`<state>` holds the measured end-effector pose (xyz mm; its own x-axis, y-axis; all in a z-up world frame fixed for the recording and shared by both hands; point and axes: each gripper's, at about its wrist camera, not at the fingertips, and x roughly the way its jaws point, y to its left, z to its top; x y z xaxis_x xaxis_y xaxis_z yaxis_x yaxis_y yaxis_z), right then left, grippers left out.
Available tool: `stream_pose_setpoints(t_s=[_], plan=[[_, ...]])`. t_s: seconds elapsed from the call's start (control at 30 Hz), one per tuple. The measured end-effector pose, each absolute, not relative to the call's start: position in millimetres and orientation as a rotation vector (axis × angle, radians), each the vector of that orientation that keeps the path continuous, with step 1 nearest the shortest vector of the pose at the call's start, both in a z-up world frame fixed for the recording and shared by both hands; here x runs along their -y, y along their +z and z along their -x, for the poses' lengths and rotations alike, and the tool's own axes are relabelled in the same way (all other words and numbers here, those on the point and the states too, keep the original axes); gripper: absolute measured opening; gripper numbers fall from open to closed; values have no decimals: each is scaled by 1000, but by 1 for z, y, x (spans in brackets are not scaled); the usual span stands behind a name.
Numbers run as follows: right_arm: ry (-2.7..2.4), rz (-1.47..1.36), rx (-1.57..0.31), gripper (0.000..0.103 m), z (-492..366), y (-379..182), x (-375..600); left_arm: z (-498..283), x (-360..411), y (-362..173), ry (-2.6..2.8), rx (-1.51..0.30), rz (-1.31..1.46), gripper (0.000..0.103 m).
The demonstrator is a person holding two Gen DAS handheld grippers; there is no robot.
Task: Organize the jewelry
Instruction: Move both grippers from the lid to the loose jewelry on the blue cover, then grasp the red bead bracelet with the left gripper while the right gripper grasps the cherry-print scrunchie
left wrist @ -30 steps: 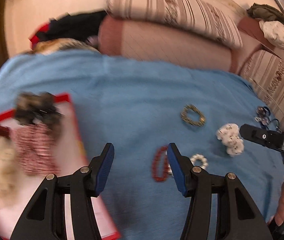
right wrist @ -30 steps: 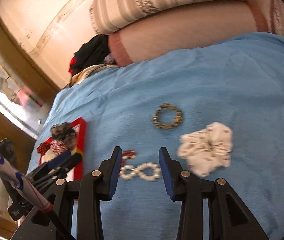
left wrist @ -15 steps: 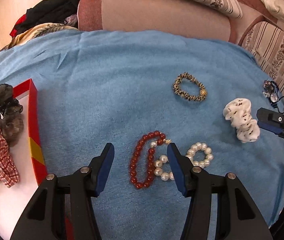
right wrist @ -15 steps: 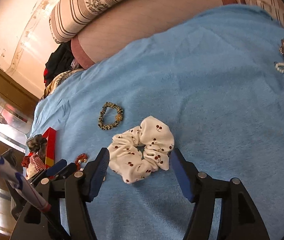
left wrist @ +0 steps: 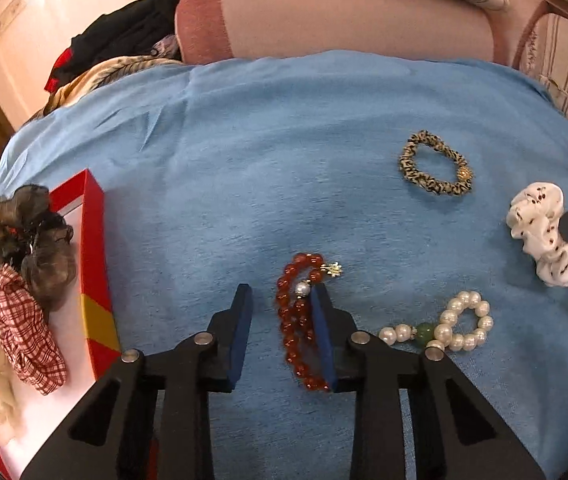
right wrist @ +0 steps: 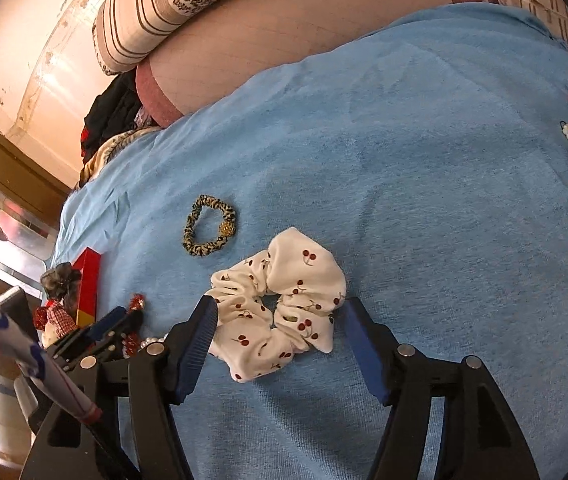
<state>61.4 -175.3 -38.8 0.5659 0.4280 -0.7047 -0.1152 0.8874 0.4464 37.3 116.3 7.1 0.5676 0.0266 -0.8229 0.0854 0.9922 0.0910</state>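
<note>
Low in the centre of the left wrist view, the red bead bracelet lies on the blue blanket between the jaws of the left tool, its long axis running up and down the frame, roughly along the fingers. It sits hard against the right-hand pad, with a clear gap to the left-hand one, so this tool is nearest it. Its jaws have just been closing and now stand narrow, not yet pinching the beads from both sides. A pearl bracelet lies just to the right, outside the jaws. Across in the right wrist view, the right tool stands wide apart astride the cherry-print scrunchie, pads clear of the fabric. At lower left of the left view, the red tray holds other scrunchies.
</note>
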Motion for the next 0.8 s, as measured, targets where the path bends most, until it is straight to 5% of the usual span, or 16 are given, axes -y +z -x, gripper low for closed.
stream_pose_setpoints(t_s=[0.27, 0.37, 0.47, 0.77, 0.8], plan=[[324, -310, -948, 67, -67, -51, 158, -39, -115, 5, -33, -967, -145, 28], [347, -300, -954, 30, -68, -54, 153, -37, -114, 6, -43, -958, -128, 14], [354, -269, -930, 18, -63, -51, 146, -36, -115, 7, -44, -952, -116, 14], [358, -276, -860, 17, -53, -34, 148, -29, -121, 21, -68, -905, -41, 14], [358, -277, -853, 17, -53, -33, 150, -28, -121, 23, -77, -899, -33, 7]])
